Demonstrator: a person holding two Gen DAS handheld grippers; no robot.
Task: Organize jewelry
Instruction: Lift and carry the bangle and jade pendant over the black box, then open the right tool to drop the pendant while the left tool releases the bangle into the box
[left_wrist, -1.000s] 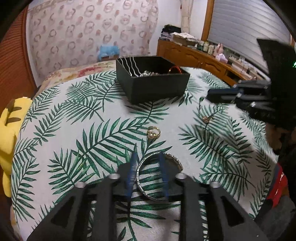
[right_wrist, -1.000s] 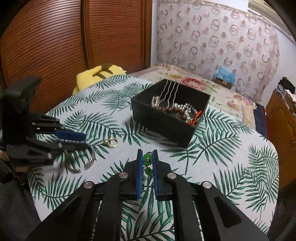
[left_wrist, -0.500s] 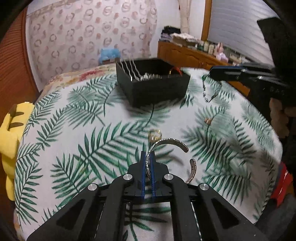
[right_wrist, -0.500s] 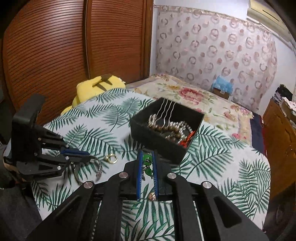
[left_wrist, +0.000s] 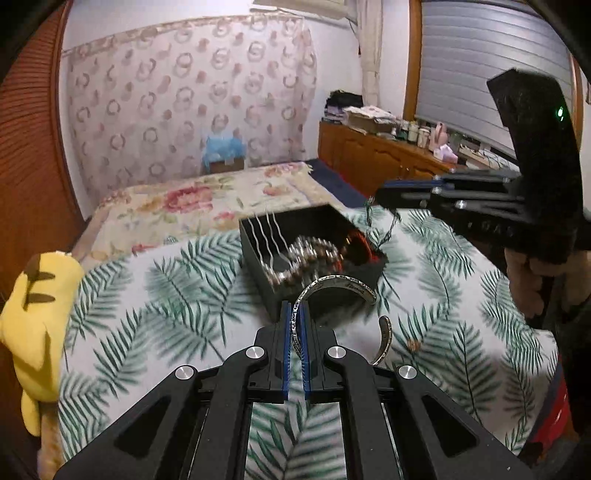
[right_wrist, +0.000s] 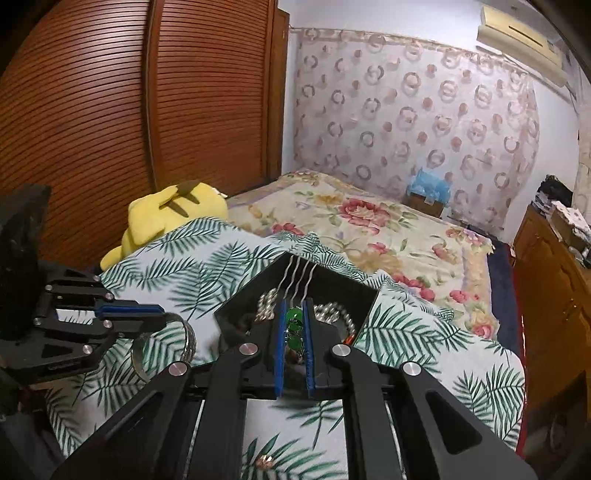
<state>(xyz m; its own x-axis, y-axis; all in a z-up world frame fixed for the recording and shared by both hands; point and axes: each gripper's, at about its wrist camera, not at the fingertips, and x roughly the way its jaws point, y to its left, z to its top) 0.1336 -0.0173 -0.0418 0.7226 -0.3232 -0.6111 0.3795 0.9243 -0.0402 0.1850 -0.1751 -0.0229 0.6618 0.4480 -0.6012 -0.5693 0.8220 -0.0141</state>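
My left gripper (left_wrist: 294, 310) is shut on a silver open cuff bracelet (left_wrist: 343, 284) and holds it in the air just in front of the black jewelry box (left_wrist: 321, 221). The bracelet also shows in the right wrist view (right_wrist: 186, 338). My right gripper (right_wrist: 294, 314) is shut on a green bead necklace (right_wrist: 294, 325) and holds it over the near edge of the box (right_wrist: 343, 280). In the left wrist view the necklace's chain (left_wrist: 384, 229) hangs from the right gripper (left_wrist: 384, 188) into the box. The box holds bead strands and wavy hairpins.
The table has a palm-leaf cloth (left_wrist: 166, 295). A yellow plush toy (left_wrist: 33, 295) lies at its left edge. A small gold piece (right_wrist: 264, 459) lies on the cloth below my right gripper. A flowered bed (right_wrist: 369, 221) and wooden cabinet (left_wrist: 369, 155) stand behind.
My left gripper closed on the bracelet, lifted it off the cloth and carried it toward the box. My right gripper rose with the necklace and moved over the box.
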